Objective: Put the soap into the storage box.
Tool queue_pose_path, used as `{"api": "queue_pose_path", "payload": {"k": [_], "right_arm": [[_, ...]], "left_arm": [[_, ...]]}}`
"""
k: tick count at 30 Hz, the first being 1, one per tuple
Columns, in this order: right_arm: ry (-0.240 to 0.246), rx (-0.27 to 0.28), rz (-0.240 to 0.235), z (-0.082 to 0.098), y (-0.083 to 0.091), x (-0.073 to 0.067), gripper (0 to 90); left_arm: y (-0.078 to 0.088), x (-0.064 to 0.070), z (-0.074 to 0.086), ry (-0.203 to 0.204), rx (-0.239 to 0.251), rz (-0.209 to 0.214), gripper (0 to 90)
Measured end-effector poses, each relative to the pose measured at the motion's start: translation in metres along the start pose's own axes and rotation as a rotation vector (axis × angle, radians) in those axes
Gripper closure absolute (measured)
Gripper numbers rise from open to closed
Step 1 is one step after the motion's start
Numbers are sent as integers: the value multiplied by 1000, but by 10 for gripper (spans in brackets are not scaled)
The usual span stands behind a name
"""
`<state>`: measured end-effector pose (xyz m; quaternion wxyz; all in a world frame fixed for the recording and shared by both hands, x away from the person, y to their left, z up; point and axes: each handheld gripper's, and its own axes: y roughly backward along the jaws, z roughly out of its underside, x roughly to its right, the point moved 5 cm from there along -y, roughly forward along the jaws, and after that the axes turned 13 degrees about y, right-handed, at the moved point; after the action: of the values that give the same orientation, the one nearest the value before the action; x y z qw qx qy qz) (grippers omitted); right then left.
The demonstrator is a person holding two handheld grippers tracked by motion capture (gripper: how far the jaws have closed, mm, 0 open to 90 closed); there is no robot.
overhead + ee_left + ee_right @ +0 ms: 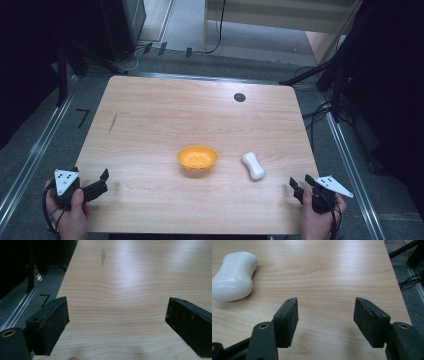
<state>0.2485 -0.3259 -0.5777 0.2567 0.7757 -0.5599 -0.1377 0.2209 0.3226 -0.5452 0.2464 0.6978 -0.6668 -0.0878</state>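
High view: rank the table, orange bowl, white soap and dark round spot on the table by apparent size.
1. Table
2. Bowl
3. Soap, shorter than the bowl is wide
4. Spot, smallest, though it lies farther from the camera

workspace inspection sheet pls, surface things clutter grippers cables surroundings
surface: wooden table, bare grain, a dark streak near its left edge and a round dark spot near the far edge
job's things: orange bowl mid-table, upright; white soap bar lying to its right, apart from it
clutter: nothing seen
grippers: left gripper and right gripper at the near corners, both open, nothing between the jaws
cables: black cable on the floor beyond the table
surroundings: grey floor, dark stands at both sides
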Motion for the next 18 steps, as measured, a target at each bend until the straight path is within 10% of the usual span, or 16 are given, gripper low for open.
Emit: {"api": "queue_pose_path", "payload": {"k": [18], "right_arm": [[109,-250,-112,-20,2,-14,478]], "left_arm": [[-3,1,0,-9,-19,7,57]]}}
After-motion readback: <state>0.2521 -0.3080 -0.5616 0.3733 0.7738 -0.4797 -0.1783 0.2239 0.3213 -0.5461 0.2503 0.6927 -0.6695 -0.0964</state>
